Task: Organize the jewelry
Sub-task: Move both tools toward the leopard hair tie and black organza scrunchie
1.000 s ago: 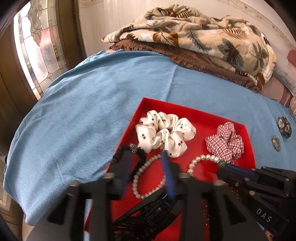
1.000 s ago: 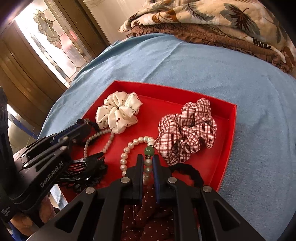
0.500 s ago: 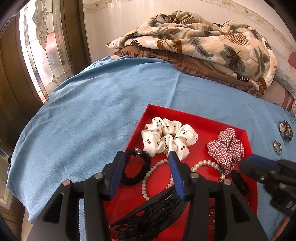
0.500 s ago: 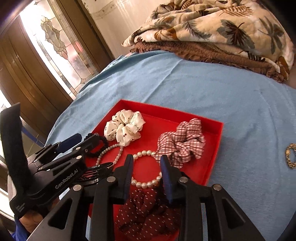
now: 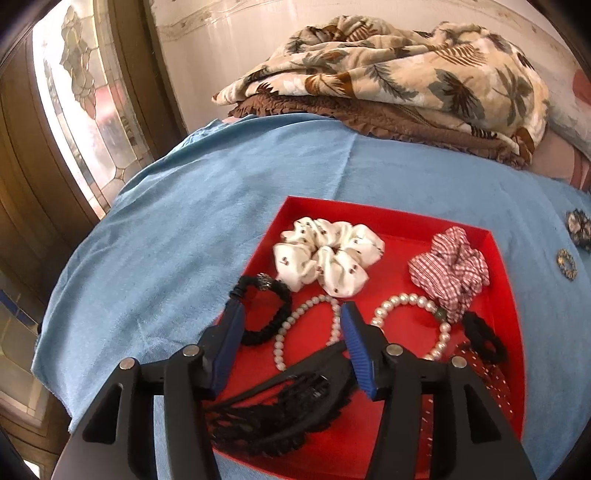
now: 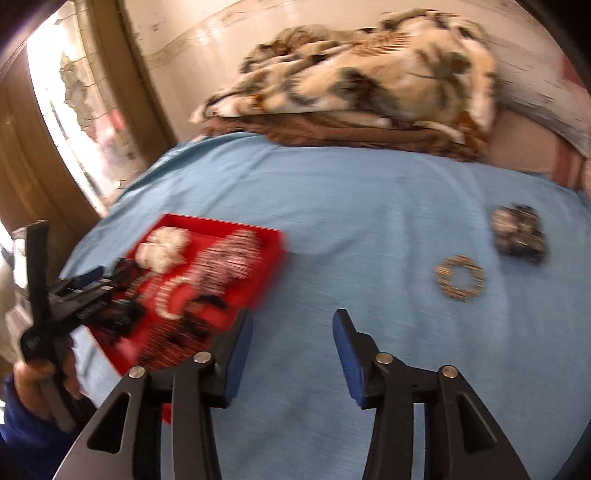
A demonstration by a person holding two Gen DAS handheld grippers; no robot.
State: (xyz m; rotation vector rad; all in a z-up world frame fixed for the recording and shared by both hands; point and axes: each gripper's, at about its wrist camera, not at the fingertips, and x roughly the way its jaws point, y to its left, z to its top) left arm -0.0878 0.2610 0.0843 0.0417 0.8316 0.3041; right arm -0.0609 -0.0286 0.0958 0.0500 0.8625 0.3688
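Right gripper (image 6: 291,332) is your nearer one, fingers spread and empty, with the gold ring brooch (image 6: 460,277) ahead and right on the bed, far right of the red tray (image 6: 273,254); left gripper (image 5: 291,332) hovers released over the tray.

Blue cloth (image 5: 221,229) covers the surface. At its far edge, a cream leaf-print blanket (image 5: 388,70) folded on top of a brown ruffled blanket (image 5: 406,125). Behind them a pale, scuffed wall (image 5: 229,33). Stained-glass window (image 5: 77,122) in a dark wood frame on the left. Pink-striped fabric (image 5: 580,170) at the far right edge.
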